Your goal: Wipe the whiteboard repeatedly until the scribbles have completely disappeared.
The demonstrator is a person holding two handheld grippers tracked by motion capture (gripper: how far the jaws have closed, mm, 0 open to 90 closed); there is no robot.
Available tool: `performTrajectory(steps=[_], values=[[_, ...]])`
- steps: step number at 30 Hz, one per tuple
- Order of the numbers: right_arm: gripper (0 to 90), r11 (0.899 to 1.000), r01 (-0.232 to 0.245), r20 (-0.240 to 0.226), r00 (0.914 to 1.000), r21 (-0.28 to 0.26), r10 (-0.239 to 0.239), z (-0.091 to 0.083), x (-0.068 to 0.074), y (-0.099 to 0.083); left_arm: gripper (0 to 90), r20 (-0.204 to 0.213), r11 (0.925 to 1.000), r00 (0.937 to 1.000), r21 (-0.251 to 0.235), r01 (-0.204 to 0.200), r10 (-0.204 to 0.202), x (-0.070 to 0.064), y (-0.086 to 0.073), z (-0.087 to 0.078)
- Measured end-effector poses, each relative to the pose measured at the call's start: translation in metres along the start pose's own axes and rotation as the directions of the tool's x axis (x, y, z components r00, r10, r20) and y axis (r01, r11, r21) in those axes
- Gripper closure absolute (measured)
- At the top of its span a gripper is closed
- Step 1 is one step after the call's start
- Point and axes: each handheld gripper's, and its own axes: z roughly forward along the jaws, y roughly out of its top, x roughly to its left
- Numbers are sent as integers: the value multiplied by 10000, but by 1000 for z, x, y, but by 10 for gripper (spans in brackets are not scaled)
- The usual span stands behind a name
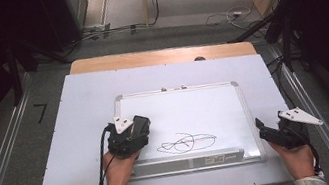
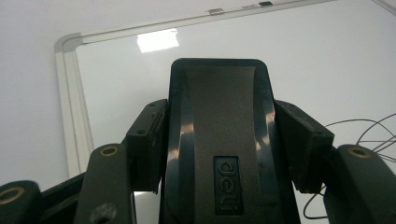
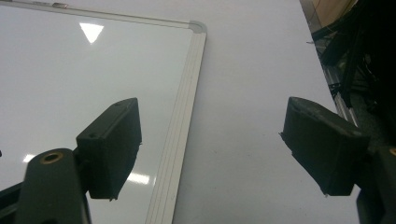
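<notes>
With its jaws clamped on the black eraser (image 2: pixel 217 140), left gripper (image 1: pixel 128 131) sits over whiteboard (image 1: pixel 215 102) near scribble (image 1: pixel 186 142), likely to wipe; right gripper (image 3: pixel 212 149) waits wide open beside the frame.

The raised word "deli" stands on a small rectangular plate set into the glossy black plastic eraser (image 2: pixel 219 154), read in the left gripper view. A label on the whiteboard's grey metal tray (image 1: pixel 188 162) is too small to read.
</notes>
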Motion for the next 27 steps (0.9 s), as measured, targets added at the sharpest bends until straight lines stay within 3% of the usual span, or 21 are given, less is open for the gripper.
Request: performTrajectory(steps=[11,17,21,27], values=[[182,10000,8,-1,10000,11,-8,0,0,0,400,281,9992,9990,209,-342,336,-1,5,14],[182,10000,28,-8,10000,9,-28,0,0,0,399,536,9980,9971,273,-562,547,-8,14,22],[182,10000,13,-2,10000,17,-13,0,0,0,399,836,9936,9922,574,-971,922,-14,16,31],[182,10000,10,-22,10000,9,-10,0,0,0,399,1338,9883,9851,920,-1213,1084,-22,13,40]])
